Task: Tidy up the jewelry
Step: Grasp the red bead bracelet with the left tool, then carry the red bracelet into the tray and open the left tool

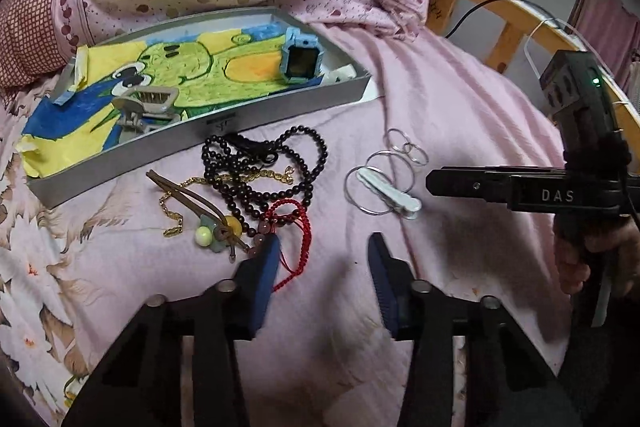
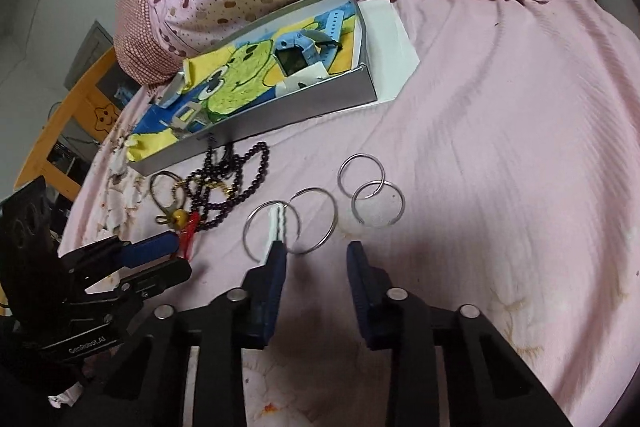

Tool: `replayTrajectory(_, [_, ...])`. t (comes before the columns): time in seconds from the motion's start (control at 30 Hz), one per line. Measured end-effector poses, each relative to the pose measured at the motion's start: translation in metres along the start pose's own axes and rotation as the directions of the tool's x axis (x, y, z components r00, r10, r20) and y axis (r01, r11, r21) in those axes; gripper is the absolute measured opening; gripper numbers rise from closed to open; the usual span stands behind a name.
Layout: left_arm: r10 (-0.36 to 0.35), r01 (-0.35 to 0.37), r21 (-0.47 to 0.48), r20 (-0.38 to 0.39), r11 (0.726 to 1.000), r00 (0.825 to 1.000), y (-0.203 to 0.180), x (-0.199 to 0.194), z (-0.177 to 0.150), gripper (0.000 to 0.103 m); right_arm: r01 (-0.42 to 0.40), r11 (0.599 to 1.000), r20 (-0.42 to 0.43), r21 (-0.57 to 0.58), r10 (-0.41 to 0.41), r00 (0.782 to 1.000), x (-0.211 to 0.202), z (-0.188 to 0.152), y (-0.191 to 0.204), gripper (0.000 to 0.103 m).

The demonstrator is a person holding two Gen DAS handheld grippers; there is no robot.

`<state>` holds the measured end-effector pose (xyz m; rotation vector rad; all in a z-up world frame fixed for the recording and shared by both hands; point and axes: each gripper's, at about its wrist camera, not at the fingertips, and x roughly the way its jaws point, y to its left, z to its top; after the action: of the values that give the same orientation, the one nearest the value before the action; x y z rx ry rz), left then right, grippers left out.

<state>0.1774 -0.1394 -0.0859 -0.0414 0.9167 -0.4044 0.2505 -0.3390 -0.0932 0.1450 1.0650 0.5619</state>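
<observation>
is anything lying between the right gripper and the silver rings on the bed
Nothing visible blocks it. The right gripper hangs open just short of the silver rings, with only bare pink sheet in between. A white clip lies across the nearest ring, by the left pad, so a grasp there may catch it too.

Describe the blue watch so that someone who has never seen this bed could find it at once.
On the pink bedsheet lies a shallow grey box lined with a green cartoon drawing. The blue watch rests inside it, at the end away from the grey hair clip. It alone has a dark square screen in a chunky pale-blue case.
</observation>
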Motion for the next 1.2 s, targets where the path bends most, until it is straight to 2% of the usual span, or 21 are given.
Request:
replayTrajectory(0.07, [0.010, -0.011, -0.008, -0.022, 1.000, 1.000, 0.001, 0.006, 0.001, 0.030, 0.011, 1.000, 0.000, 0.003, -0.011, 1.000, 0.007, 0.003, -0.002, 0.021])
replayTrajectory(0.23, [0.016, -0.018, -0.026, -0.053, 1.000, 0.998, 0.006, 0.014, 0.001, 0.009, 0.010, 1.000, -0.003, 0.008, -0.010, 1.000, 0.018, 0.008, -0.001, 0.011])
replayTrajectory(0.33, [0.021, -0.023, -0.035, -0.052, 0.999, 0.998, 0.008, 0.012, -0.001, 0.003, 0.037, 0.999, -0.018, -0.031, -0.037, 0.999, 0.019, 0.009, 0.006, 0.008])
replayTrajectory(0.43, [0.023, -0.024, -0.041, -0.043, 0.999, 0.999, 0.009, 0.007, -0.003, 0.003, 0.029, 0.999, -0.009, -0.045, -0.029, 1.000, 0.013, 0.009, 0.011, 0.004])
replayTrajectory(0.77, [0.008, -0.007, -0.044, 0.018, 0.999, 1.000, -0.007, -0.025, -0.001, 0.002, 0.078, 0.984, 0.146, -0.159, -0.055, 0.988, -0.029, 0.011, 0.037, 0.003])
replayTrajectory(1.0, [-0.007, 0.008, -0.022, 0.072, 1.000, 0.997, -0.018, -0.051, 0.007, 0.002, 0.141, 0.959, 0.285, -0.244, -0.068, 0.956, -0.056, 0.009, 0.060, 0.003])
replayTrajectory(1.2, [-0.022, 0.027, -0.035, 0.120, 0.999, 0.993, -0.017, -0.066, 0.024, 0.002, 0.142, 0.945, 0.397, -0.295, -0.014, 0.918, -0.077, 0.009, 0.071, 0.003])
